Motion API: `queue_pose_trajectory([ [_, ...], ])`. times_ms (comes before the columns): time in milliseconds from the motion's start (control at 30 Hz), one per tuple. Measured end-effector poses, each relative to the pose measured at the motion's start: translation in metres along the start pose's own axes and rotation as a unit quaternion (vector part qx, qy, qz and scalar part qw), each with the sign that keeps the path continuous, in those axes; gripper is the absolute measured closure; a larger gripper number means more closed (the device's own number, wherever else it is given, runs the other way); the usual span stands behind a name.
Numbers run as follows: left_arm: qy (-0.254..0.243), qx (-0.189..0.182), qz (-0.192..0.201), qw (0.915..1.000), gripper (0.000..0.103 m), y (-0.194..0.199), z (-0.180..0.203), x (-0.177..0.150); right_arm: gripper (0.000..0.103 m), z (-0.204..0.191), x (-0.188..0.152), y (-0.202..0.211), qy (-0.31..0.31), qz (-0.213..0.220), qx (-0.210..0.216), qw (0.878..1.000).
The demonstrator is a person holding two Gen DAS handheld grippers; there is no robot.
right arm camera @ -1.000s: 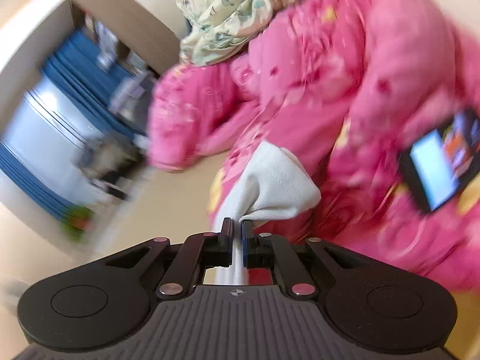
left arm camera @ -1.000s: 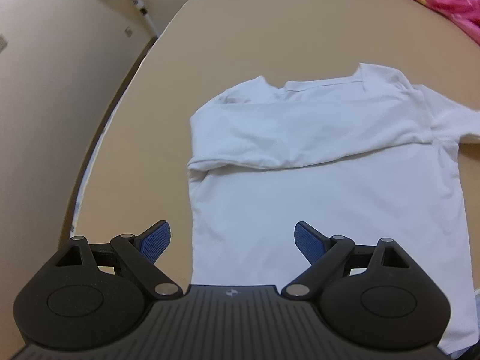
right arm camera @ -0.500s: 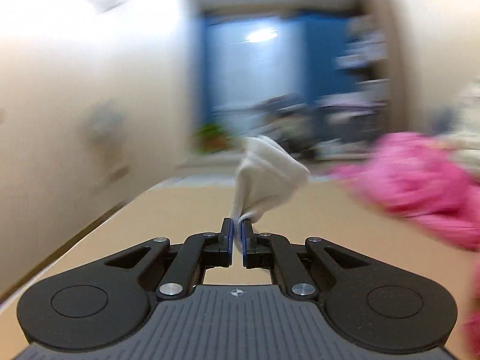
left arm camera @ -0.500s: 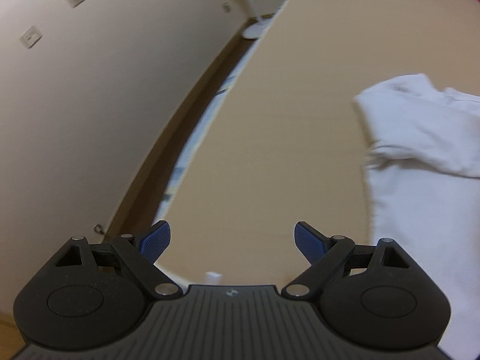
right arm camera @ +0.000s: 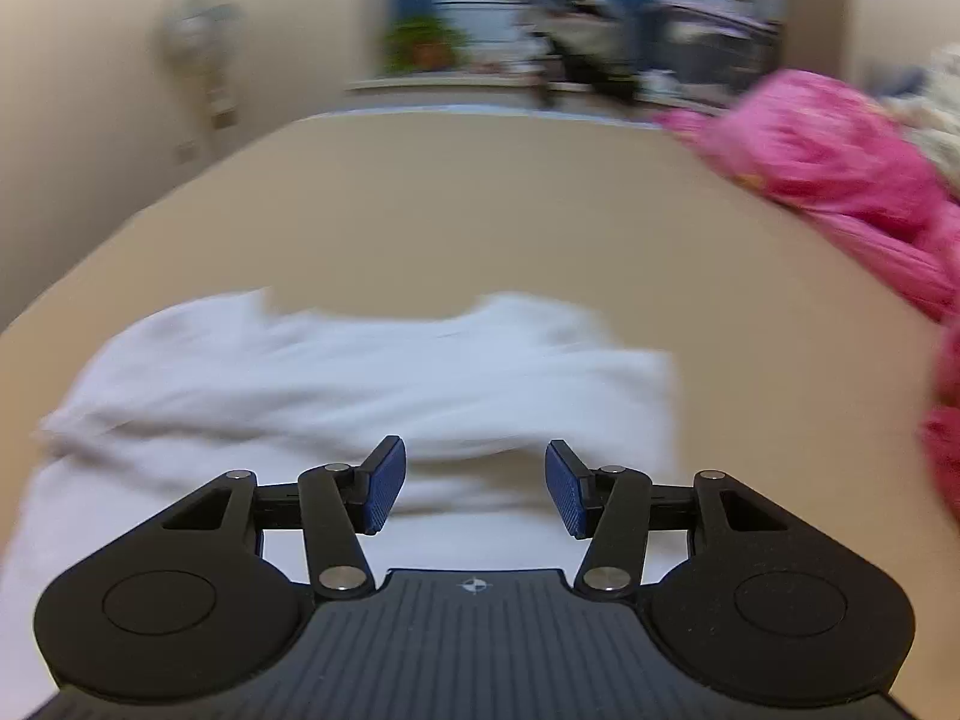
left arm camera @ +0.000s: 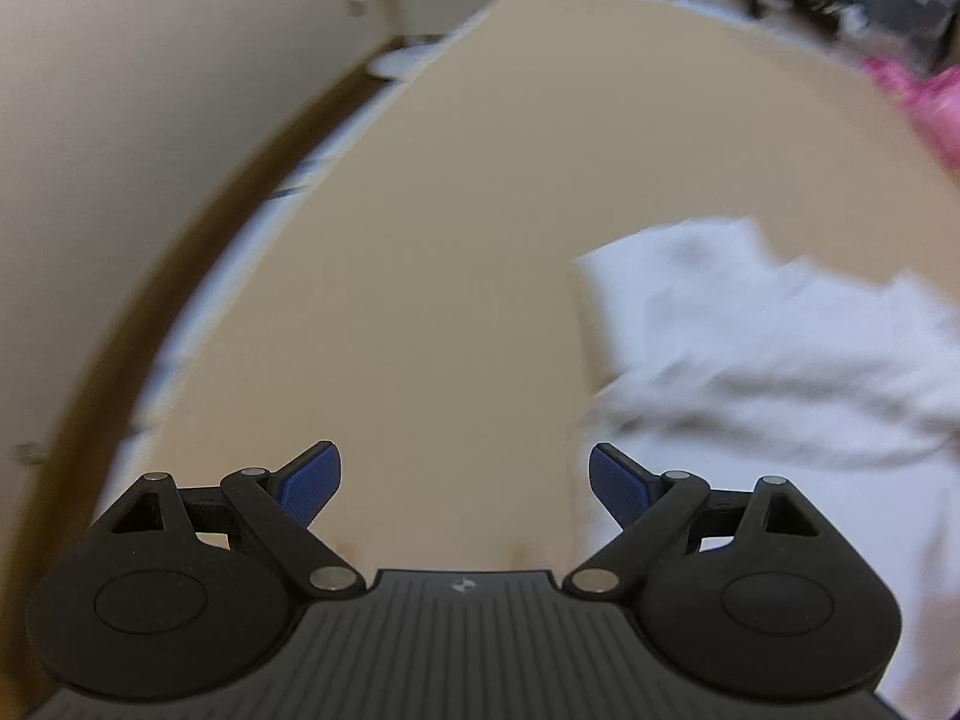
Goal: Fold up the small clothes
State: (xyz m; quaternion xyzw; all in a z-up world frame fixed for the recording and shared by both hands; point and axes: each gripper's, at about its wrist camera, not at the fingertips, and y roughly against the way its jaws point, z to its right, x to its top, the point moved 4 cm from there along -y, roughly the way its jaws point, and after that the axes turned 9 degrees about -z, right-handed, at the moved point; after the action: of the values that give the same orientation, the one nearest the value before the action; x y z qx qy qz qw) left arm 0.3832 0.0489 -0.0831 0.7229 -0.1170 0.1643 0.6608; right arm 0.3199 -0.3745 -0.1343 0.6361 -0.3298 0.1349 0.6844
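A small white T-shirt (right arm camera: 360, 384) lies on the tan surface (right arm camera: 480, 204), its upper part folded down over the body. In the left wrist view the white T-shirt (left arm camera: 768, 348) fills the right side, blurred. My left gripper (left arm camera: 465, 480) is open over bare tan surface (left arm camera: 432, 276), just left of the shirt's edge, with nothing between its blue pads. My right gripper (right arm camera: 474, 492) hovers over the shirt's near part; its jaws are opening and nothing is pinched between the pads.
A pink flowered quilt (right arm camera: 840, 180) is heaped along the right side of the surface. A beige wall (left arm camera: 150, 90) and a dark gap run along the left edge. A standing fan (right arm camera: 204, 42), a plant and clutter lie beyond the far end.
The right gripper has let go of the white sleeve it held pinched and its jaws now stand apart over the shirt. The left gripper has slid left off the shirt.
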Motion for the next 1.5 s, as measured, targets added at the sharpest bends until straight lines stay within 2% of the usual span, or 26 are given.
queue_pose_trajectory([
  [67, -0.018, -0.045, -0.029, 0.9984, 0.010, -0.018, 0.025, 0.028, 0.049, 0.035, 0.006, -0.007, -0.028, 0.002, -0.015, 0.999],
  [167, -0.017, -0.061, -0.080, 0.9948, 0.010, -0.054, 0.051, 0.061, 0.049, 0.055, 0.005, -0.023, -0.019, -0.010, -0.036, 0.999],
  [300, -0.021, -0.052, -0.142, 0.9884, 0.010, -0.096, 0.081, 0.071, 0.049, 0.043, -0.005, -0.056, 0.067, -0.042, -0.074, 0.994],
  [367, -0.018, -0.058, -0.169, 0.9837, 0.012, -0.112, 0.087, 0.068, 0.049, 0.034, -0.009, -0.070, 0.107, -0.041, -0.091, 0.989],
  [433, -0.012, -0.066, -0.178, 0.9818, 0.034, -0.120, 0.093, 0.064, 0.054, 0.028, -0.007, -0.082, 0.142, -0.035, -0.106, 0.984],
  [467, -0.013, -0.062, -0.170, 0.9834, 0.045, -0.118, 0.096, 0.064, 0.084, 0.025, -0.007, -0.087, 0.162, -0.038, -0.103, 0.981],
  [500, -0.018, -0.062, -0.161, 0.9848, 0.070, -0.115, 0.099, 0.065, 0.101, 0.020, -0.008, -0.088, 0.186, -0.038, -0.093, 0.977],
  [567, -0.025, -0.054, -0.144, 0.9878, 0.075, -0.103, 0.101, 0.065, 0.100, 0.012, -0.007, -0.078, 0.223, -0.011, -0.092, 0.970],
  [600, -0.027, -0.057, -0.137, 0.9886, 0.077, -0.099, 0.101, 0.063, 0.100, 0.008, -0.007, -0.067, 0.240, 0.010, -0.080, 0.967],
  [667, -0.038, -0.055, -0.124, 0.9900, 0.077, -0.091, 0.096, 0.059, 0.100, 0.005, -0.015, -0.046, 0.274, 0.025, -0.054, 0.960],
  [733, -0.043, -0.048, -0.131, 0.9893, 0.074, -0.096, 0.089, 0.053, 0.100, 0.010, -0.040, -0.052, 0.329, 0.004, -0.062, 0.942],
  [800, -0.038, -0.056, -0.145, 0.9872, 0.067, -0.104, 0.083, 0.053, 0.099, 0.023, -0.070, -0.080, 0.364, -0.060, -0.087, 0.925],
  [867, -0.034, -0.059, -0.134, 0.9887, 0.057, -0.104, 0.079, 0.054, 0.098, 0.026, -0.077, -0.083, 0.372, -0.035, -0.085, 0.924],
  [900, -0.032, -0.061, -0.124, 0.9899, 0.044, -0.100, 0.076, 0.054, 0.095, 0.026, -0.073, -0.082, 0.360, -0.033, -0.082, 0.929],
  [933, -0.030, -0.063, -0.110, 0.9914, 0.032, -0.096, 0.072, 0.055, 0.083, 0.027, -0.066, -0.078, 0.338, -0.036, -0.072, 0.938],
  [967, -0.029, -0.066, -0.097, 0.9927, 0.028, -0.092, 0.069, 0.056, 0.063, 0.029, -0.060, -0.074, 0.311, -0.042, -0.056, 0.948],
  [1000, -0.029, -0.069, -0.082, 0.9938, 0.022, -0.086, 0.065, 0.057, 0.052, 0.032, -0.053, -0.068, 0.285, -0.045, -0.035, 0.957],
  [1033, -0.030, -0.070, -0.072, 0.9945, 0.021, -0.082, 0.061, 0.057, 0.037, 0.036, -0.047, -0.059, 0.256, -0.043, -0.018, 0.966],
  [1133, -0.042, -0.063, -0.047, 0.9960, 0.021, -0.074, 0.055, 0.056, 0.036, 0.056, -0.030, -0.032, 0.159, -0.028, 0.038, 0.986],
  [1200, -0.058, -0.048, -0.041, 0.9963, 0.021, -0.077, 0.058, 0.055, 0.038, 0.077, -0.010, -0.025, 0.063, -0.008, 0.069, 0.996],
  [1233, -0.064, -0.035, -0.041, 0.9965, 0.021, -0.080, 0.062, 0.053, 0.043, 0.085, 0.005, -0.029, 0.023, 0.007, 0.075, 0.997],
  [1300, -0.078, -0.002, -0.036, 0.9963, 0.019, -0.088, 0.070, 0.048, 0.058, 0.096, 0.032, -0.050, -0.041, 0.028, 0.063, 0.997],
  [1333, -0.088, 0.020, -0.029, 0.9955, 0.015, -0.091, 0.073, 0.046, 0.074, 0.096, 0.042, -0.064, -0.053, 0.030, 0.056, 0.997],
  [1367, -0.097, 0.040, -0.022, 0.9943, 0.013, -0.098, 0.079, 0.044, 0.100, 0.093, 0.049, -0.085, -0.048, 0.017, 0.044, 0.998],
  [1433, -0.116, 0.065, -0.004, 0.9911, 0.006, -0.099, 0.084, 0.038, 0.103, 0.085, 0.048, -0.127, -0.022, -0.040, -0.020, 0.999],
  [1500, -0.136, 0.086, 0.009, 0.9869, 0.000, -0.098, 0.086, 0.035, 0.103, 0.084, 0.041, -0.168, 0.007, -0.103, -0.099, 0.990],
])
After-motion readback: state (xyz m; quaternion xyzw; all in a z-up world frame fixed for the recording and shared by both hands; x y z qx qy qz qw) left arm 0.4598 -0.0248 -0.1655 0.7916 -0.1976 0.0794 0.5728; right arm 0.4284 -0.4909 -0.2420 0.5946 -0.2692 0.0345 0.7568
